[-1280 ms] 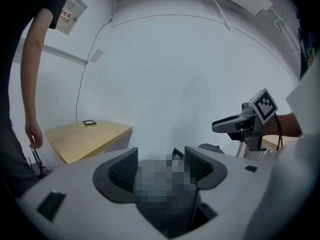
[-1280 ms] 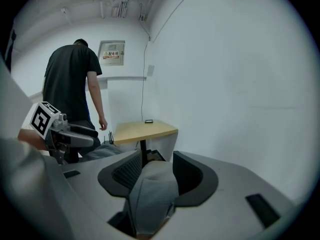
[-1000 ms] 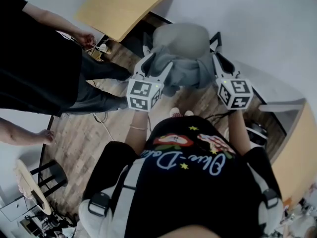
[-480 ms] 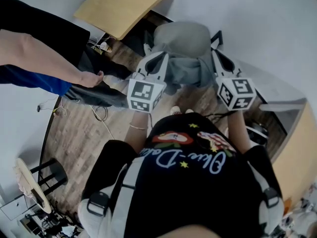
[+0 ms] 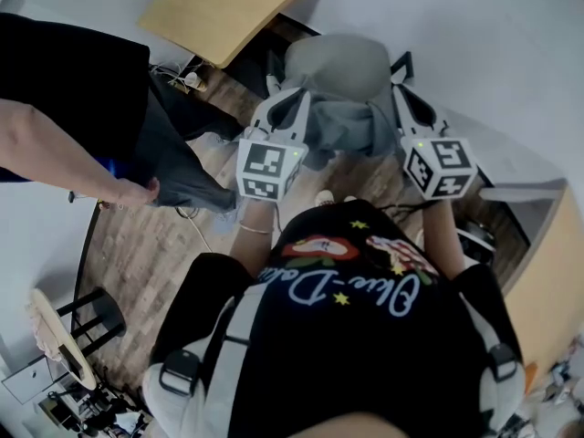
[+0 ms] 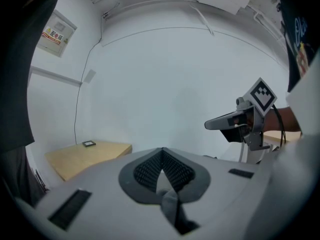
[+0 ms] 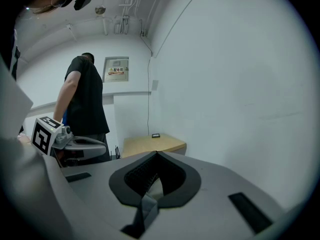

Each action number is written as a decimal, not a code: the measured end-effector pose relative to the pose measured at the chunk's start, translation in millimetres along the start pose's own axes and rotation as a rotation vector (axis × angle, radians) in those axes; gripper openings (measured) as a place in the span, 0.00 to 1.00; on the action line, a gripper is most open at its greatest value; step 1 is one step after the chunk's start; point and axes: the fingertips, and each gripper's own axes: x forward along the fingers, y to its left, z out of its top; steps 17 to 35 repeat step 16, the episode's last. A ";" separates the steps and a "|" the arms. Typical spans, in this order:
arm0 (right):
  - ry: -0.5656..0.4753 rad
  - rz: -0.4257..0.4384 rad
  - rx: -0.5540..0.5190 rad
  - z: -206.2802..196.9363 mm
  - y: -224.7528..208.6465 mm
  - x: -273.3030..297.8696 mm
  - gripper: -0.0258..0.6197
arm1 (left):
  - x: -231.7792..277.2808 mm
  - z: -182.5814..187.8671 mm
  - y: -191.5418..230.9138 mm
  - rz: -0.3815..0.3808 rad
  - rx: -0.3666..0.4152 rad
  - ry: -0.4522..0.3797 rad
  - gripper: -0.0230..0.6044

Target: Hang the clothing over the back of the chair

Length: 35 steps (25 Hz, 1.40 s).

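Note:
A grey garment (image 5: 345, 128) hangs bunched between my two grippers, just in front of the chair's grey padded backrest (image 5: 333, 62). My left gripper (image 5: 292, 99) is shut on the garment's left edge; in the left gripper view a strip of grey cloth (image 6: 171, 202) is pinched where the jaws (image 6: 162, 154) meet. My right gripper (image 5: 400, 97) is shut on the right edge, and a fold of cloth (image 7: 146, 205) sits clamped in its jaws (image 7: 157, 155). Both point almost level toward the wall. Each shows in the other's view: right gripper (image 6: 235, 125), left gripper (image 7: 80, 146).
A light wooden table (image 5: 228, 7) stands beyond the chair by the white wall. A person in black (image 5: 73, 89) stands close on the left with a hand (image 5: 137, 190) lowered. Cables (image 5: 187, 213) lie on the wood floor, a stool (image 5: 91, 322) at lower left, a white desk (image 5: 516, 194) at right.
The left gripper's jaws, spread around the cloth a second ago, are closed on it. Both grippers have risen slightly with the garment. The bystander on the left has shifted and moved an arm.

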 end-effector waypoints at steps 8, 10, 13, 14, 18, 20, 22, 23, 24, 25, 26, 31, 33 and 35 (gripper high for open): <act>0.005 0.005 -0.004 1.5 -1.2 4.2 0.04 | 3.4 -0.9 3.9 0.009 0.001 0.005 0.04; 0.005 0.006 -0.006 2.8 -0.9 4.0 0.04 | 2.6 -1.0 5.3 0.015 0.001 0.008 0.04; 0.005 0.005 -0.007 3.2 -1.5 4.4 0.04 | 2.3 -1.7 6.4 0.020 -0.001 0.011 0.04; 0.005 0.005 -0.006 3.0 -1.8 4.5 0.04 | 2.4 -2.0 6.4 0.021 -0.001 0.012 0.04; 0.005 0.005 -0.005 2.8 -2.2 4.5 0.04 | 2.3 -2.7 6.3 0.024 -0.001 0.013 0.04; 0.005 0.005 -0.005 2.8 -2.2 4.5 0.04 | 2.3 -2.7 6.3 0.024 -0.001 0.013 0.04; 0.005 0.005 -0.005 2.8 -2.2 4.5 0.04 | 2.3 -2.7 6.3 0.024 -0.001 0.013 0.04; 0.005 0.005 -0.005 2.8 -2.2 4.5 0.04 | 2.3 -2.7 6.3 0.024 -0.001 0.013 0.04; 0.005 0.005 -0.005 2.8 -2.2 4.5 0.04 | 2.3 -2.7 6.3 0.024 -0.001 0.013 0.04; 0.005 0.005 -0.005 2.8 -2.2 4.5 0.04 | 2.3 -2.7 6.3 0.024 -0.001 0.013 0.04; 0.005 0.005 -0.005 2.8 -2.2 4.5 0.04 | 2.3 -2.7 6.3 0.024 -0.001 0.013 0.04; 0.005 0.005 -0.005 2.8 -2.2 4.5 0.04 | 2.3 -2.7 6.3 0.024 -0.001 0.013 0.04; 0.005 0.005 -0.005 2.8 -2.2 4.5 0.04 | 2.3 -2.7 6.3 0.024 -0.001 0.013 0.04; 0.005 0.005 -0.005 2.8 -2.2 4.5 0.04 | 2.3 -2.7 6.3 0.024 -0.001 0.013 0.04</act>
